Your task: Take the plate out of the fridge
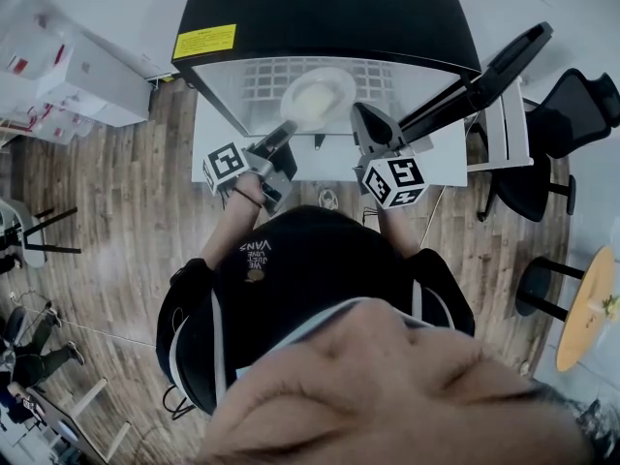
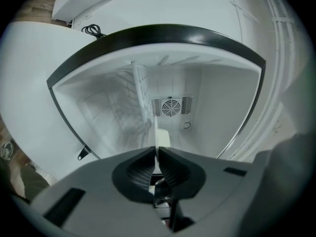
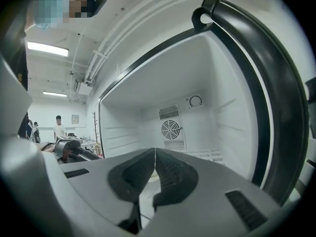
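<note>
The left tool (image 1: 287,129), at centre frame in the head view, is clamped on the near rim of the white plate (image 1: 318,95). The plate lies just above it, over the wire shelf (image 1: 260,78) inside the open fridge (image 1: 329,13). The right tool (image 1: 361,116) is closed and empty, just right of the plate. The door (image 1: 484,71) stands clear at upper right.

A plate (image 1: 318,97) lies in the fridge (image 1: 320,8), its near rim between the left gripper (image 1: 289,129) jaws. The right gripper (image 1: 360,114) is just right of it, the door (image 1: 499,61) farther right.
</note>
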